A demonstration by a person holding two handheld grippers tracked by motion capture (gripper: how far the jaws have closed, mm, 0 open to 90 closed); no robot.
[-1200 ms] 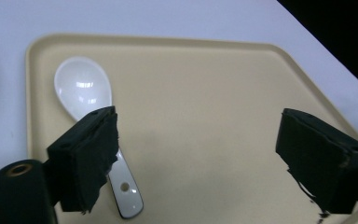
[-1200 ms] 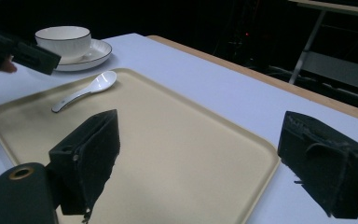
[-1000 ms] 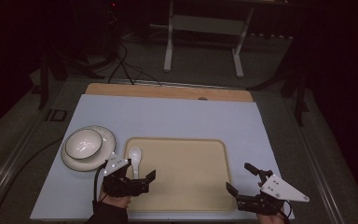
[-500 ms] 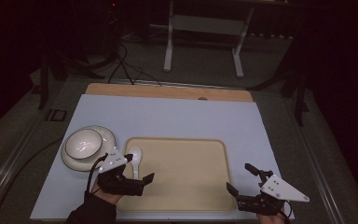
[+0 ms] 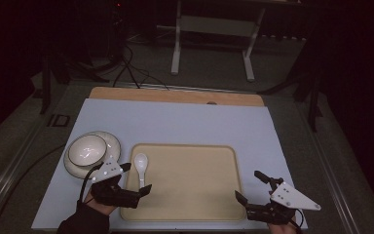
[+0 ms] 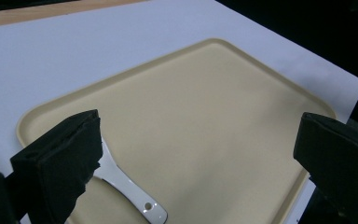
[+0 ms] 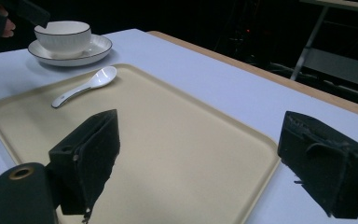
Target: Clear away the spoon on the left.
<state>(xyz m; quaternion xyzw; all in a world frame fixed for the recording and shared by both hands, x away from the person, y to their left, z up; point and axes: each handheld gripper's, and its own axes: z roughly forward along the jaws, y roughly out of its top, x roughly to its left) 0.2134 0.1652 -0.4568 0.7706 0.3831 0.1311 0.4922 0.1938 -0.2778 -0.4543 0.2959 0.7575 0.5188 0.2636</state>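
the left claw (image 5: pixel 135 179) has drawn back toward the tabletop's near edge, released, jaws wide around nothing; the spoon (image 5: pixel 140 165) lies alone by the tray's (image 5: pixel 190 151) left rim, so it looks placed; the right claw (image 5: pixel 251 186) rests released at the near right corner

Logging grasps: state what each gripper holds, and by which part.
Nothing is held. The left gripper stands open over the spoon handle without clamping it; the right gripper is open over the tray corner.
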